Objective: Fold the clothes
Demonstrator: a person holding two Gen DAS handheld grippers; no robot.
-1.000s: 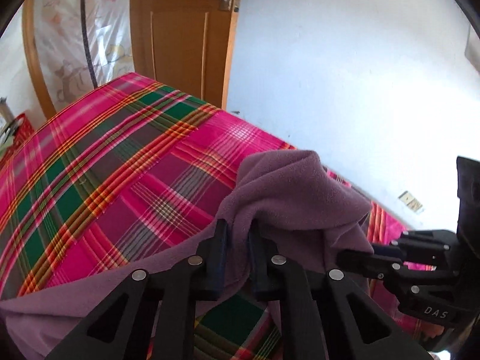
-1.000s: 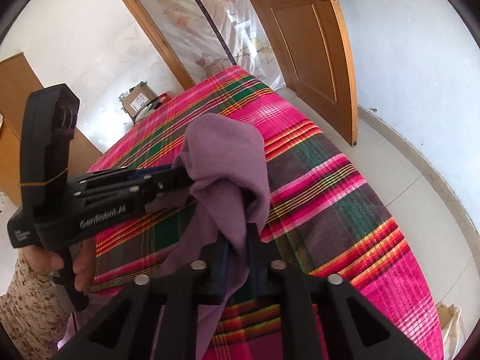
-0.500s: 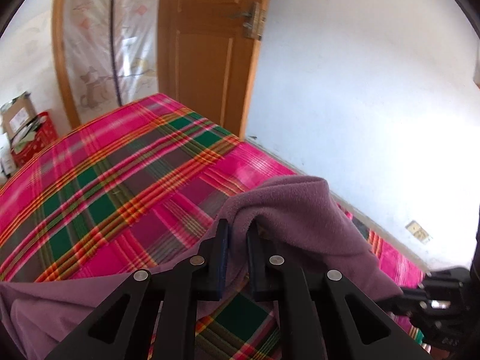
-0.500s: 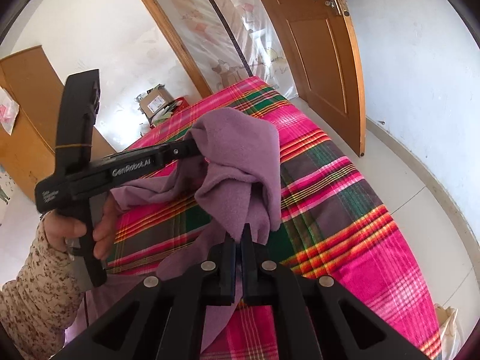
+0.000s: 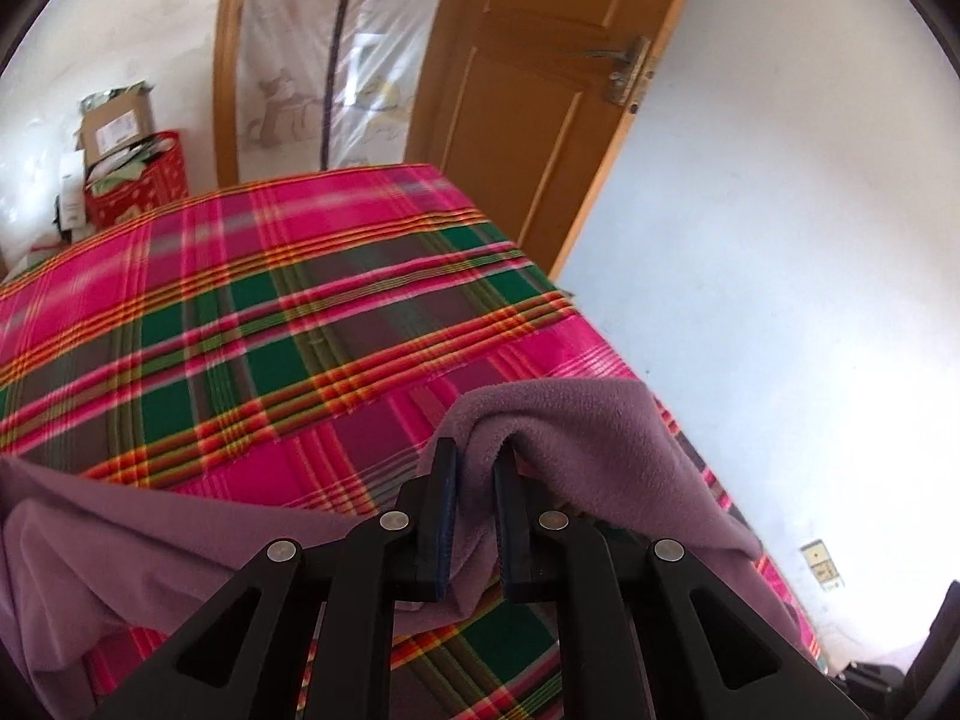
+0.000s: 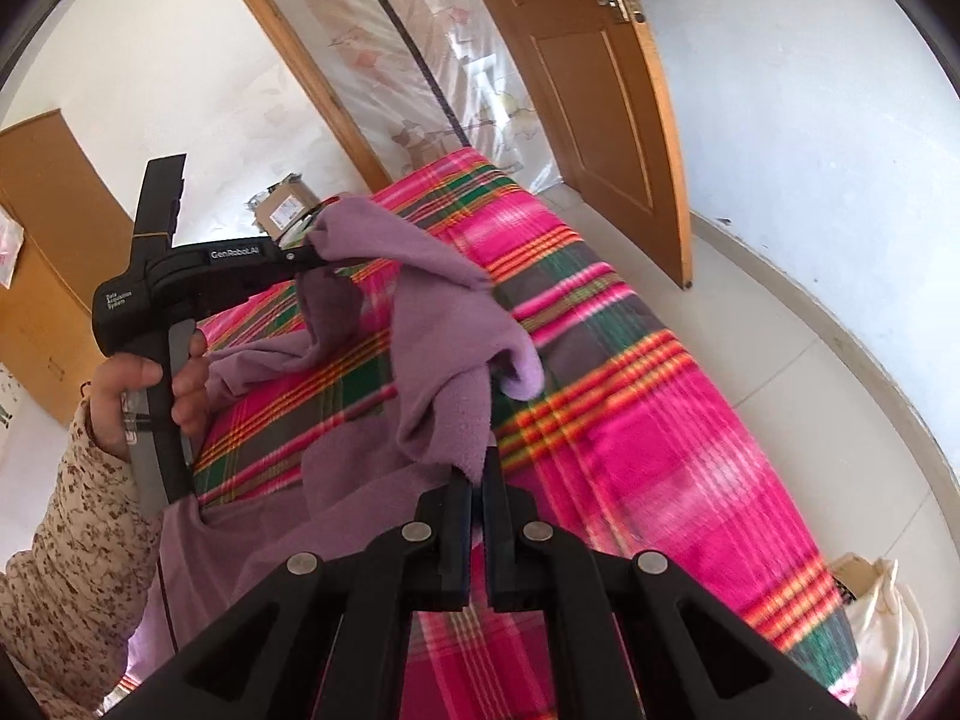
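Observation:
A purple fleece garment (image 5: 576, 438) hangs between my two grippers above a bed with a pink, green and grey plaid cover (image 5: 288, 312). My left gripper (image 5: 477, 462) is shut on a fold of the fleece, which drapes over its fingers. In the right wrist view the left gripper (image 6: 306, 255) holds the far end of the garment (image 6: 420, 312) high at the left. My right gripper (image 6: 477, 474) is shut on the near edge of the fleece. The rest of the garment trails down onto the bed (image 6: 630, 420).
A wooden door (image 5: 540, 108) stands open past the bed's far corner. A plastic-covered doorway (image 5: 336, 54) is beside it. A red bag with boxes (image 5: 129, 180) sits at the far left. White wall (image 5: 780, 276) runs along the right. A white sack (image 6: 876, 618) lies on the floor.
The grippers have moved apart, stretching the fleece out between them. The left gripper has swung left and risen; the right gripper no longer shows in its view.

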